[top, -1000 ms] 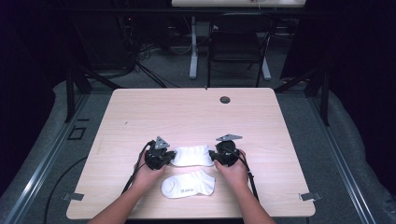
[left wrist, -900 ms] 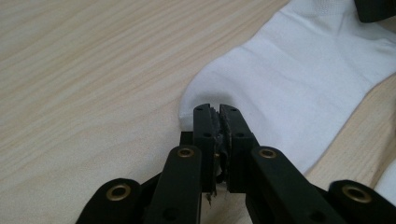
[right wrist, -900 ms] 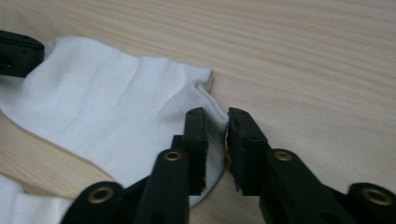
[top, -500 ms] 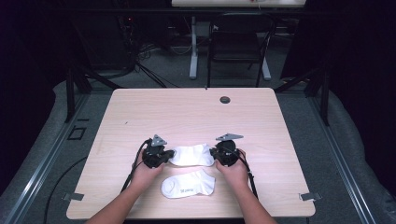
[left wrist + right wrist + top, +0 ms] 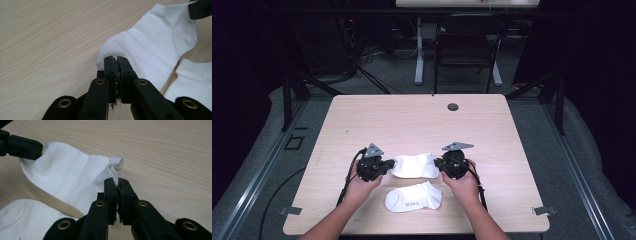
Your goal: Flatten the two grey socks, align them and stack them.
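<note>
Jaws: both pairs were pressed together on cloth; the left gripper (image 5: 116, 60) pinched the toe end of the upper white ankle sock (image 5: 414, 165), and the right gripper (image 5: 116, 181) pinched its cuff end, having just been closing with the cuff's folded edge between the pads.
Table: the light wooden table (image 5: 412, 120) carried both socks near its front edge, about midway between the left and right edges.
Held sock: it stretched between the two grippers, its middle sagging toward the tabletop.
Second sock: a matching white ankle sock (image 5: 413, 197) lay flat just in front of the held one, closer to the front edge.
Handling: judged light, soft and limp, not fragile, likely to droop and fold.
Hold: the two ends seemed the best places, pinching through both layers.
</note>
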Action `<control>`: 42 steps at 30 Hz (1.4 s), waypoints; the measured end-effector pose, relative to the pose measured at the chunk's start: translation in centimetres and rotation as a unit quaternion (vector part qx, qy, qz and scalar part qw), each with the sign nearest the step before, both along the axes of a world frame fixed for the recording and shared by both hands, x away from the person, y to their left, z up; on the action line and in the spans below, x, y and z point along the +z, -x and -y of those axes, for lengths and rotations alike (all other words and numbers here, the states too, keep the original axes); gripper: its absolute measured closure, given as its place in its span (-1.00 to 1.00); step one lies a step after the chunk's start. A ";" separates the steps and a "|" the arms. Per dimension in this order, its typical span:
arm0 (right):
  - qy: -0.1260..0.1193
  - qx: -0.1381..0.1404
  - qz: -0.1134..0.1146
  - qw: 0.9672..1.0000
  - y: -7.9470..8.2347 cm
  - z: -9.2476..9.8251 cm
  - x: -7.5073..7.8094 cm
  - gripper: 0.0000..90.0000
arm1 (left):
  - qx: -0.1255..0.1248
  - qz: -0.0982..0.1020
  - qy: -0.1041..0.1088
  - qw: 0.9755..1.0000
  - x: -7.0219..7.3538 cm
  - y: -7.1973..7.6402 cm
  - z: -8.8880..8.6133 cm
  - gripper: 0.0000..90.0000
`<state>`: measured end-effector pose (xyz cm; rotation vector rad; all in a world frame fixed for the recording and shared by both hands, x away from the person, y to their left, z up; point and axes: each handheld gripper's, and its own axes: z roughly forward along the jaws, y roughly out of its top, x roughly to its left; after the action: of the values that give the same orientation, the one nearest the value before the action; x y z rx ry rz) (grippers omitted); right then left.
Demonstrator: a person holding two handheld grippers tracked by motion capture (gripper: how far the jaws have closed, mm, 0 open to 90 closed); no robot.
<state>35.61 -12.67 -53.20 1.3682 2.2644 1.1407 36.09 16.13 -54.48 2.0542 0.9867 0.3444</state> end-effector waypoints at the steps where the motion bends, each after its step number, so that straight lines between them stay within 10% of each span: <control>1: 0.000 0.001 0.001 1.000 0.1 0.0 0.1 0.92 | -0.002 -0.003 0.002 1.000 0.1 0.2 -0.2 0.93; 42: -0.010 0.048 0.016 0.999 7.5 0.6 0.5 0.92 | -0.012 -0.012 0.037 0.999 0.1 8.6 -1.3 0.93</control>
<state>28.09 -13.30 -52.70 1.2519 2.3242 1.2082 27.52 17.39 -54.34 2.0066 0.9738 0.2673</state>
